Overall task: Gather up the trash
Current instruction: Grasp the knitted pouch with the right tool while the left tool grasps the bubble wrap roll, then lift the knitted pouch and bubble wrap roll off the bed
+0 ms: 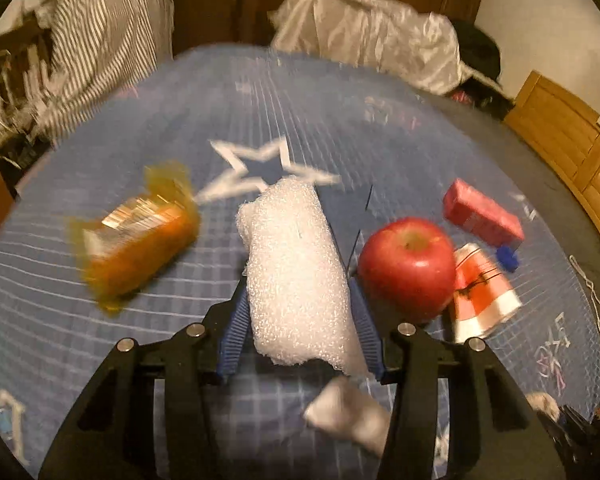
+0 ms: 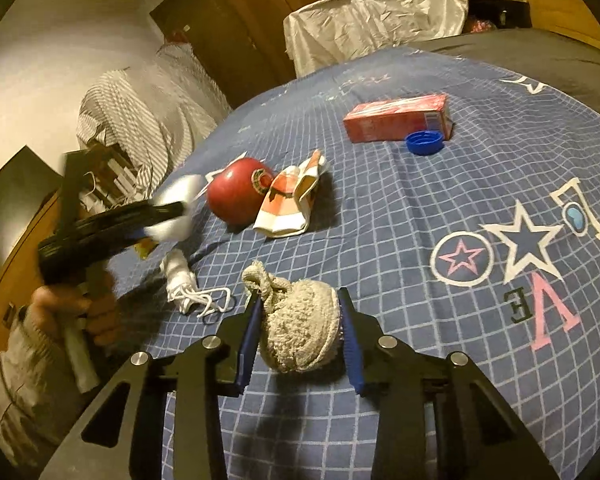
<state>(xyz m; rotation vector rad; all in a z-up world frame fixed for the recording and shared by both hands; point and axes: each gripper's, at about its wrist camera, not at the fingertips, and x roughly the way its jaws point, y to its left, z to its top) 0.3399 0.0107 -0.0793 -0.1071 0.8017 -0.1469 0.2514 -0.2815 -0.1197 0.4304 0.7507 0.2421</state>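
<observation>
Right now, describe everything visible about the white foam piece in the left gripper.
The white foam piece looks like a thick, rolled sheet of soft packing foam with a bumpy, pebbled surface. It runs lengthwise between the left gripper's blue ribbed pads, which press its two sides. Its far end juts past the fingertips; beside it sits the red apple.

On the bed (image 2: 440, 200), the apple (image 2: 236, 196) touches the crushed cup (image 2: 290, 204) at its right. Farther toward the far edge lies the carton (image 2: 396, 118), the bottle cap (image 2: 424, 143) just before it. The bag (image 2: 372, 12) stands beyond that edge.
</observation>
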